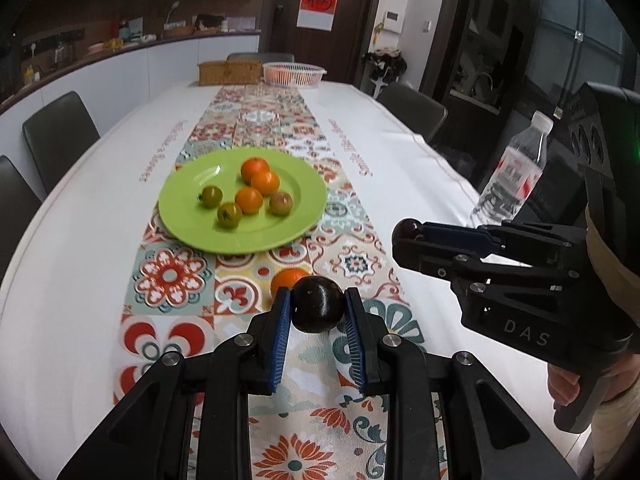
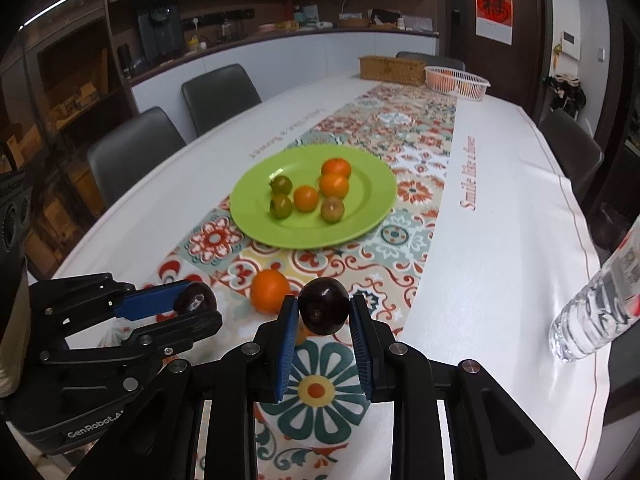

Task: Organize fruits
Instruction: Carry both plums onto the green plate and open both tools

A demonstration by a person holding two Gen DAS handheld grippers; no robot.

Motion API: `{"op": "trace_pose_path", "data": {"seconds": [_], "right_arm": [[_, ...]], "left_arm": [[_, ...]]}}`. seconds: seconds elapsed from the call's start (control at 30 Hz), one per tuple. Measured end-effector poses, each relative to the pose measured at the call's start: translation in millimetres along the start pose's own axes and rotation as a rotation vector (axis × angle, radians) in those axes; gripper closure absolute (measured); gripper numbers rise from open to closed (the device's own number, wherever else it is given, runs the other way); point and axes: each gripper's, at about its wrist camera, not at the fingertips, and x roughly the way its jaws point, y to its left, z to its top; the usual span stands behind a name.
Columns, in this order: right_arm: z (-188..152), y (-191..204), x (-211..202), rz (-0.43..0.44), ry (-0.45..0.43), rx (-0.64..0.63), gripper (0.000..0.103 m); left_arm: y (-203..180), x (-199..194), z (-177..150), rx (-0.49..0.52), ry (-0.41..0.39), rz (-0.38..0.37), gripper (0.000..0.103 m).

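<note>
Both tools, left (image 1: pixel 318 310) and right (image 2: pixel 324 312), level above the table, each grip a dark plum.

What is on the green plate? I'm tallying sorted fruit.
On the green plate: three oranges, two green fruits, one brownish fruit. Nothing covers them; their undersides are hidden.

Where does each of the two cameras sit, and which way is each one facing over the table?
Left wrist: sits on the left gripper, looking forward along its fingers at the dark fruit they clamp and the green plate beyond; the right gripper and part of a hand show at right.
Right wrist: sits on the right gripper, facing the same plate over its own dark fruit; the left gripper shows at left.
Shared: plate, loose orange, water bottle, far basket.
</note>
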Motion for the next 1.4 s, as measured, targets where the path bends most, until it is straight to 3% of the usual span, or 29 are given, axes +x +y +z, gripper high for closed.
{"op": "trace_pose_path", "data": {"seconds": [0.33, 0.67, 1.03, 1.4], "right_arm": [[20.6, 16.0, -17.1, 0.001, -0.071, 0.022, 0.076], [52.7, 23.6, -13.2, -0.001, -0.106, 0.029, 0.076], [86.7, 15.8, 23.8, -0.018, -0.070, 0.036, 0.076], [109.8, -4.3, 71.7, -0.051, -0.009, 0.040, 0.076]], "left_arm": [[14.2, -29.4, 25.0, 0.031, -0.094, 0.012, 0.076], [33.1, -30.7, 53.7, 0.057, -0.135, 0.041, 0.076], [58.4, -4.5, 84.0, 0.069, -0.125, 0.055, 0.076], [83.4, 57.6, 108.8, 0.041, -0.039, 0.010, 0.076]]}}
